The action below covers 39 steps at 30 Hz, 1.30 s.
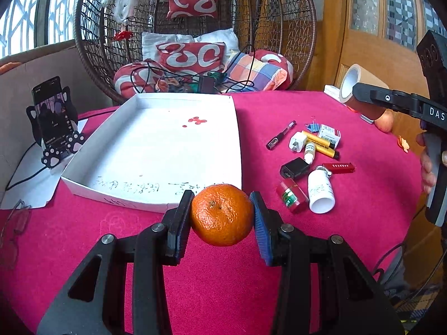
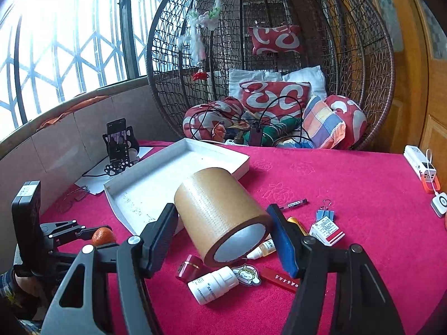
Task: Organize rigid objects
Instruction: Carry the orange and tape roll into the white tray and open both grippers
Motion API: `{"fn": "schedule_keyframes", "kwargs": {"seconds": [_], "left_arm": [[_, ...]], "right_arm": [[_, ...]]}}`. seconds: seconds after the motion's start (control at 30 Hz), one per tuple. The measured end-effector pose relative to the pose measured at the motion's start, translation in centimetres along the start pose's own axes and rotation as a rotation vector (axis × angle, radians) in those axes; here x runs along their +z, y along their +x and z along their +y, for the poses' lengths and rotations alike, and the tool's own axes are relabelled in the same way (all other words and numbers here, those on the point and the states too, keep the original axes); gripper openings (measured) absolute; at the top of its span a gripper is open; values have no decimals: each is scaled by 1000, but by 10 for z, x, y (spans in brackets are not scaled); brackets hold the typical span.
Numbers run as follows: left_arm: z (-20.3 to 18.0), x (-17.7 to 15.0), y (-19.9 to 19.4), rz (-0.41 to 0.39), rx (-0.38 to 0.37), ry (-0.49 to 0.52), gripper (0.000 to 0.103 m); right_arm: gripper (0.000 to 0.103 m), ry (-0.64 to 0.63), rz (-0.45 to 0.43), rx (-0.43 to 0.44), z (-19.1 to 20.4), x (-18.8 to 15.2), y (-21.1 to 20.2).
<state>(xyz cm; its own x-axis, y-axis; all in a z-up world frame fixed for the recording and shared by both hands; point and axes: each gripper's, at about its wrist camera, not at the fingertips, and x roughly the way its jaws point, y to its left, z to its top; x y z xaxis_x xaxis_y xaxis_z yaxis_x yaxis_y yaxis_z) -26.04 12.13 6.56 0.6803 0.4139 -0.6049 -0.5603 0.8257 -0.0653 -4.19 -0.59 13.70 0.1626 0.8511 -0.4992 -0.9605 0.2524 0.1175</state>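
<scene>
left gripper [image 1: 222, 215] jaws clamp dimpled round orange [image 1: 222, 214] | right gripper [image 2: 223, 240] jaws clamp smooth brown tape roll [image 2: 220, 217]

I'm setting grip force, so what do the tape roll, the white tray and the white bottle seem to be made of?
Tape roll: brown paper-like tape with a matte, dotted surface on a pale core, probably cardboard.
White tray: thin matte cardboard, judging by its folded walls and ink writing.
White bottle: smooth, slightly glossy, likely plastic.

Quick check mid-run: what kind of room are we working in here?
Most likely a home sunroom or enclosed balcony: a wicker egg chair piled with cushions, barred windows and a wooden door stand behind the red-clothed table.
</scene>
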Motion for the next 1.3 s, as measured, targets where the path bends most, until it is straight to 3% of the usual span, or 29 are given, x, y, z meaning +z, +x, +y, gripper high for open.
{"fn": "schedule_keyframes", "kwargs": {"seconds": [0.4, 0.7, 0.97, 1.13, 1.3], "left_arm": [[36, 43, 8, -47, 45, -57, 40], [71, 69, 46, -50, 159, -87, 40], [110, 69, 88, 31, 170, -207, 40], [115, 71, 96, 31, 198, -213, 40], [121, 72, 106, 34, 234, -217, 40]], "right_arm": [[66, 16, 21, 62, 18, 15, 18], [66, 123, 54, 168, 23, 28, 55], [66, 95, 131, 192, 56, 22, 106], [66, 85, 203, 181, 71, 14, 146], [66, 72, 219, 151, 79, 10, 170]]}}
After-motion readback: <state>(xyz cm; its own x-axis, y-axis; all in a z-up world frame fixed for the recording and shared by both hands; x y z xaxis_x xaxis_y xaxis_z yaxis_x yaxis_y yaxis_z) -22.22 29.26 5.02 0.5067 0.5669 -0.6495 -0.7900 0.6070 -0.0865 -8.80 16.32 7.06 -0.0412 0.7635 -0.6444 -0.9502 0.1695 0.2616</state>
